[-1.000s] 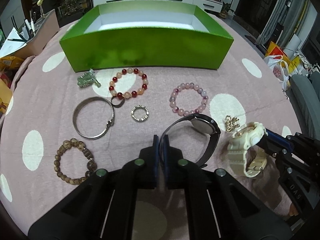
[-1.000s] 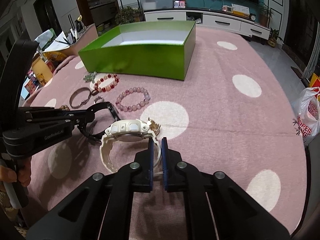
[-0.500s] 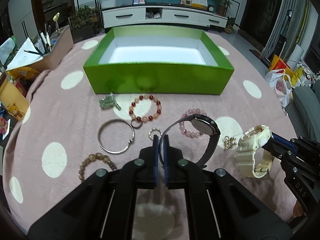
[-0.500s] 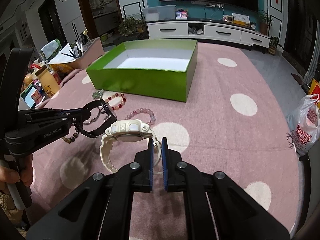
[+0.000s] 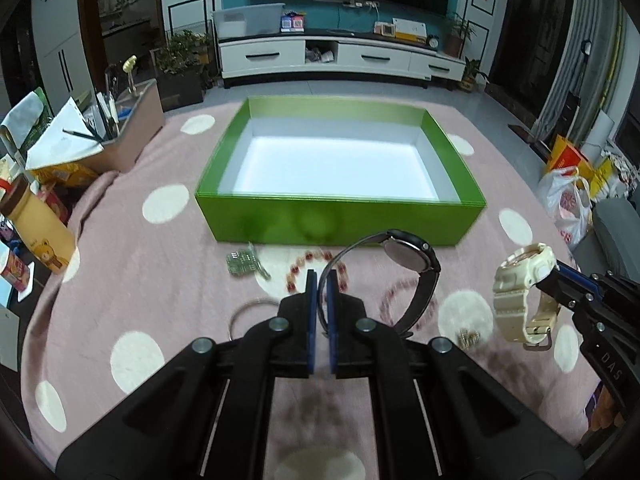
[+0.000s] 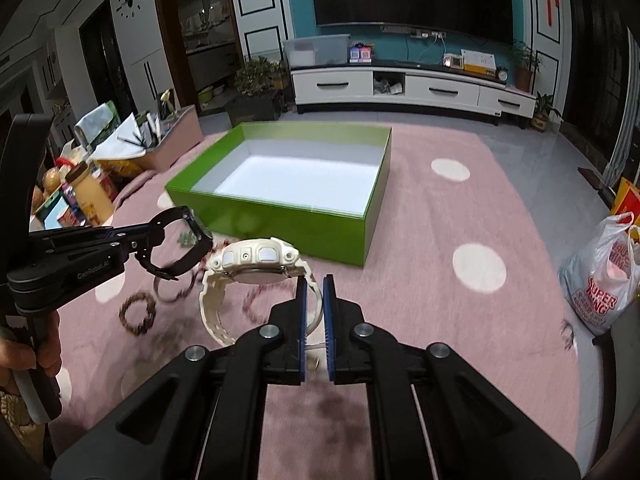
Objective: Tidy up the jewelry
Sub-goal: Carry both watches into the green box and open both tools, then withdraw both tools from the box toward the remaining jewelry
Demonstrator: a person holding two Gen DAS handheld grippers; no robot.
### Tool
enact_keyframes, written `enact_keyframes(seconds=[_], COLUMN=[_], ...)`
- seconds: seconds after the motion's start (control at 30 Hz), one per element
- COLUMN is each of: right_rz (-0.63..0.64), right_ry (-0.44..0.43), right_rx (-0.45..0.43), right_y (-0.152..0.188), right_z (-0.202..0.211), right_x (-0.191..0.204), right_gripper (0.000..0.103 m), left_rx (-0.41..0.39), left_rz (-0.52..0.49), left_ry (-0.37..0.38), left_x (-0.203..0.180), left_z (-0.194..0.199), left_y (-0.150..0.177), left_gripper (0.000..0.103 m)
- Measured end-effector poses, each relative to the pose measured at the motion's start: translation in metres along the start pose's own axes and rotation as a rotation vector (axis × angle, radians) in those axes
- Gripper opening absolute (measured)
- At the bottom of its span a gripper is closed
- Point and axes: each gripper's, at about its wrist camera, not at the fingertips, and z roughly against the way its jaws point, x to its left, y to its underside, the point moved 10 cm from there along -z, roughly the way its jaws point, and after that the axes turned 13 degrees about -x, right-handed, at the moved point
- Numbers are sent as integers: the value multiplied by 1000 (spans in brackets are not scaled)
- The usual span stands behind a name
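Note:
My left gripper point(image 5: 322, 280) is shut on the strap of a black watch point(image 5: 408, 258) and holds it in the air in front of the open green box point(image 5: 340, 216). My right gripper point(image 6: 314, 286) is shut on the strap of a cream watch point(image 6: 256, 260), also lifted, to the right of the black one point(image 6: 182, 246). The cream watch also shows in the left wrist view point(image 5: 524, 280). The box has a white, empty floor point(image 6: 296, 178). Below lie a red bead bracelet point(image 5: 312, 268), a pink bead bracelet point(image 5: 400, 300), a silver bangle point(image 5: 248, 308), a green charm point(image 5: 242, 262), a gold charm point(image 5: 470, 336) and a brown bead bracelet point(image 6: 138, 312).
The pink cloth with white dots point(image 6: 460, 240) covers the table. A yellow bottle point(image 5: 38, 224) and a box of papers point(image 5: 100, 140) stand off the left edge. A white plastic bag point(image 6: 604, 280) sits off the right edge.
Both grippers have risen with their watches and moved toward the green box. The jewelry on the cloth now lies further below, and the box floor has come into view.

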Motion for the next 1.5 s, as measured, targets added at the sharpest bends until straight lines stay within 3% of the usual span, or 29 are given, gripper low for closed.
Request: enact_keyframes(seconds=[0.23, 0.5, 0.77, 1.0, 1.2, 1.27, 1.3, 1.5], right_rz=[-9, -15, 23, 65, 48, 35, 24, -23], right_ry=[18, 36, 41, 39, 31, 27, 21, 26], right_rx=[-55, -52, 13, 49, 16, 0, -7, -43], right_y=[-38, -60, -57, -55, -63, -66, -67, -66], right_z=[-23, -72, -127, -154, -148, -138, -133, -90], right_x=[-9, -19, -16, -11, -8, -9, -10, -29], right_gripper=[7, 7, 7, 12, 29, 37, 42, 56], left_rx=[-37, -34, 35, 79, 83, 71, 60, -6], left_rz=[29, 43, 33, 33, 31, 37, 36, 22], left_ry=[-7, -13, -60, -70, -69, -69, -73, -74], left_x=[12, 17, 24, 25, 24, 24, 25, 26], left_z=[-19, -63, -117, -141, -142, -136, -132, -96], left_y=[-42, -74, -75, -65, -61, -63, -65, -76], left_gripper=[4, 4, 5, 8, 21, 43, 49, 73])
